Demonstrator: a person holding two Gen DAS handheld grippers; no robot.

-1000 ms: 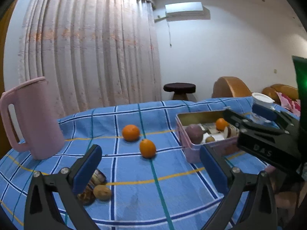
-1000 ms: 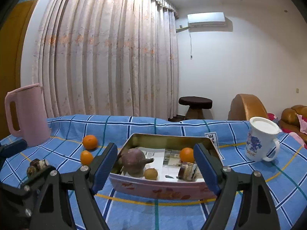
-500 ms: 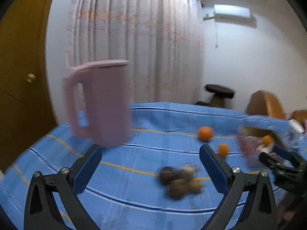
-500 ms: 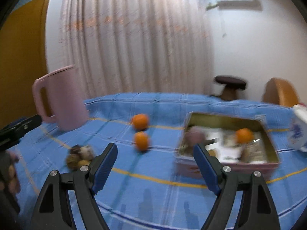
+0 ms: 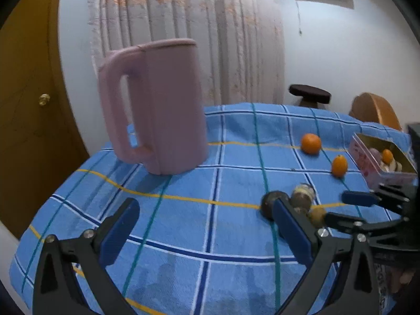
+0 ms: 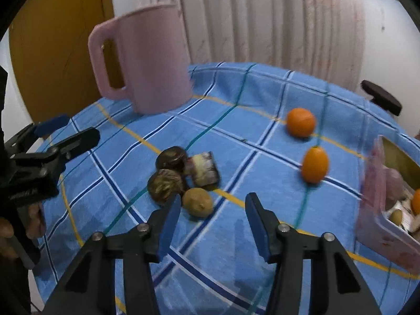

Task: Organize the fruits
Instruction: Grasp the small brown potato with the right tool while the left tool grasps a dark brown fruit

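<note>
While the right gripper [image 6: 212, 210] was closing, nothing yet between its jaws, the small brown fruit [image 6: 197, 202] lay on the bench [image 6: 236, 236] just beside its left finger. Left gripper [image 5: 207, 225] hung open, empty. Risk: finger nudges fruit away.

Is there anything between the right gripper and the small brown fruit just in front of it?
Nothing visible. The right gripper, its jaws closing with nothing between them, has only bare tablecloth before the small brown fruit.
</note>
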